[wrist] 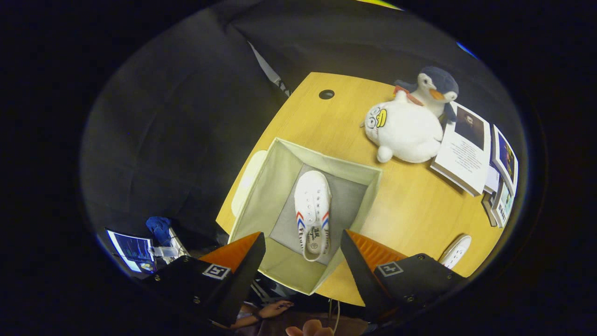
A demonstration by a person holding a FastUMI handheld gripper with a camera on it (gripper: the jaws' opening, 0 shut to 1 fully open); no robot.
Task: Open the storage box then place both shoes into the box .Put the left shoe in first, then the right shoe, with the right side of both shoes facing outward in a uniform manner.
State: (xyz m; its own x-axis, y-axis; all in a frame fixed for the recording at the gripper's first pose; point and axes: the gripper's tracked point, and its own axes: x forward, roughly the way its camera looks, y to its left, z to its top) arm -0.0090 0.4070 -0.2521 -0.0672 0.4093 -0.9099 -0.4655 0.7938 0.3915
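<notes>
Tool fingers stand well apart, gripping nothing, held high above the open storage box and looking down into it. Between the fingers, and beyond their tips, one white shoe with red and blue side stripes lies flat on the grey floor of the box, sole down, its toe pointing away from the tool and its heel nearest. The box sits on a light wooden surface, its pale fabric walls standing open, with what may be its pale lid lying just beside its left wall. Just past the right finger, a second white shoe rests on the surface, well apart from the box. Farther off lie a white plush toy and a penguin plush touching it, with a stack of books beside them.
</notes>
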